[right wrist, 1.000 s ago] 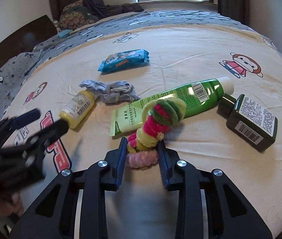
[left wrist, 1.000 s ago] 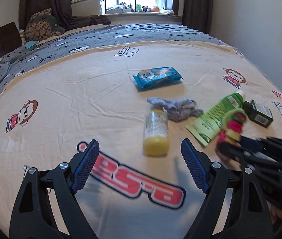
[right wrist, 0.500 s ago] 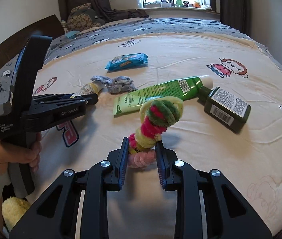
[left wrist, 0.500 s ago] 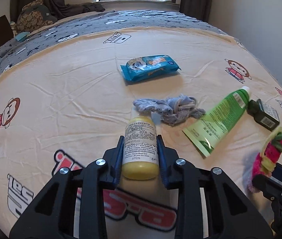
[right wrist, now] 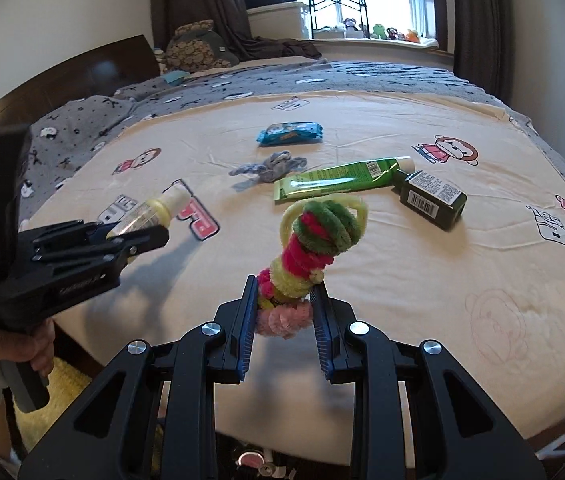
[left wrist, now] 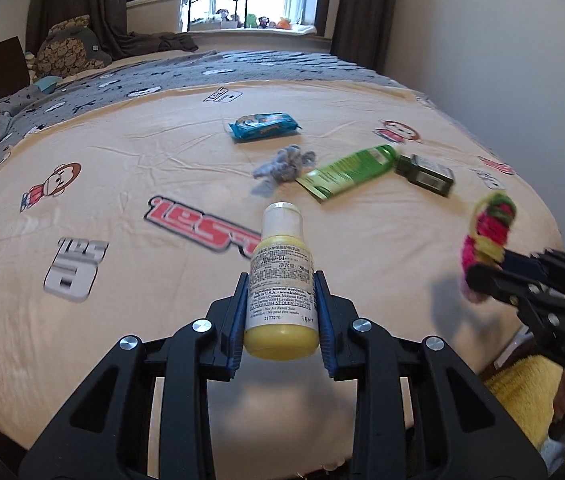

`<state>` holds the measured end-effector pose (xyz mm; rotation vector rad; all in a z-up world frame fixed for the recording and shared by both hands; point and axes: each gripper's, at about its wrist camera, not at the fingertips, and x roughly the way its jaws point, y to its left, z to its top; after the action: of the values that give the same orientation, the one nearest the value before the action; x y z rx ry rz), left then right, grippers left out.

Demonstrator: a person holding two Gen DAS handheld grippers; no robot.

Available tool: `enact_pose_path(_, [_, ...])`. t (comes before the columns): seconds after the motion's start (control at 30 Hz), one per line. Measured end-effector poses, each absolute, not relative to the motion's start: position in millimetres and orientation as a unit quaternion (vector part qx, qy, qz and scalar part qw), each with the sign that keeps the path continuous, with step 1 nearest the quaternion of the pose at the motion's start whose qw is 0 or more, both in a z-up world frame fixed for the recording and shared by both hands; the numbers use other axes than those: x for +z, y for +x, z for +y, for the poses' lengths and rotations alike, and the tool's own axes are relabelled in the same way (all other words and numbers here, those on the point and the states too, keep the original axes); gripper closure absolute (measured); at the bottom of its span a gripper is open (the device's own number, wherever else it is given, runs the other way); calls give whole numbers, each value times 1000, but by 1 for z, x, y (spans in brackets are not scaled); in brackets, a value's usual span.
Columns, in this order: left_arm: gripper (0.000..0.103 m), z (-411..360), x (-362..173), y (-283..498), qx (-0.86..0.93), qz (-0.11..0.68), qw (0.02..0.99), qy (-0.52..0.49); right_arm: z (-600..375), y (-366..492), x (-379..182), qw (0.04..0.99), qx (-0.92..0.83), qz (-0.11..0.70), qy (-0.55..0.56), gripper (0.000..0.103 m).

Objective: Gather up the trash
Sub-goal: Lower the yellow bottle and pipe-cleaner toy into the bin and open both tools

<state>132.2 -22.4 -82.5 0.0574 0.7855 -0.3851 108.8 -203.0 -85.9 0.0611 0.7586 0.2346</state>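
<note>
Left claw is closed on the yellow bottle, held clear of the bed with its long axis pointing forward, white cap away; right claw is clamped on the pipe-cleaner twist, likewise lifted. Bottle label reads "Not for Retail Sale", "2177270", "30ml" (finer print illegible). Remaining items lie well ahead, nearer the right claw by my judgement: grey rag, green tube, dark bottle, then blue packet.
</note>
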Motion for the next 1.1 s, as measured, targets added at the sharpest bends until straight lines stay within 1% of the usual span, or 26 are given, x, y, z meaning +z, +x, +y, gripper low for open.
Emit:
enact_pose_path(0.2, [74,-14,-85,66,-202,370,906,37,-198,72,-90,921,120,370,16,76])
enact_pose_path(0.5, [74,-4,-119,10,-217,413,884,28,-187,24,-110,912,136,386,24,75])
enact_pose_path(0.73, [74,-10,-160,-17,-231,464,854,44,-177,1,-151,884,146,443,30,75])
enact_pose_path(1.1, [74,-15,-221,-20,-246,547,799,44,-162,-1,-221,833,142,534,26,75])
